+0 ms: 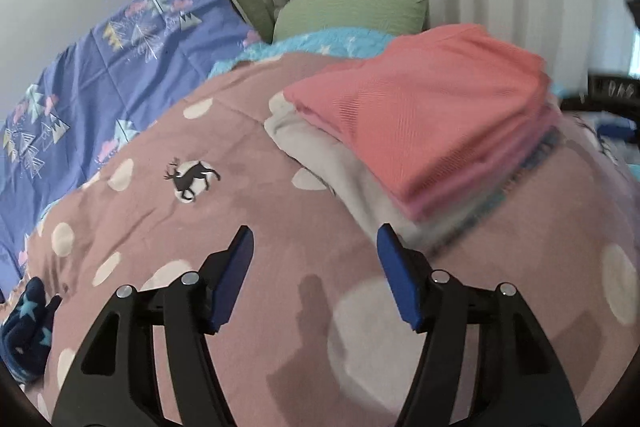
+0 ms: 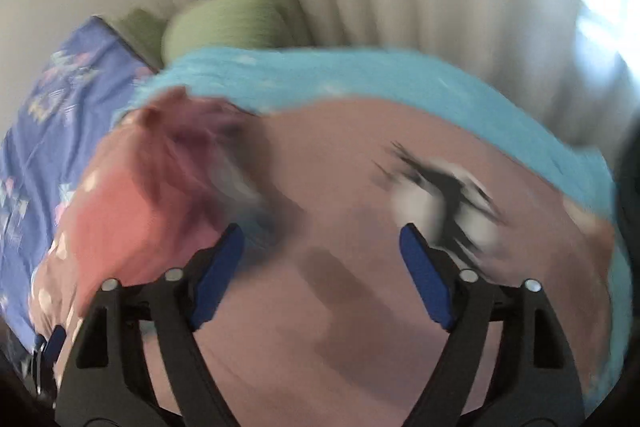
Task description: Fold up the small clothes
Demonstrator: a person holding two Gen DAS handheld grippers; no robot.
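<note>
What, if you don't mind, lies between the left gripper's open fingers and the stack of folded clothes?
In the left wrist view, only bare quilt lies between the left gripper and the stack; nothing is held between its fingers.

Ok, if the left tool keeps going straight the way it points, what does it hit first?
Most likely the bare pink dotted bedspread ahead of the open left tool. The folded clothes stack lies just right of that line, near the right finger; depth is unclear.
</note>
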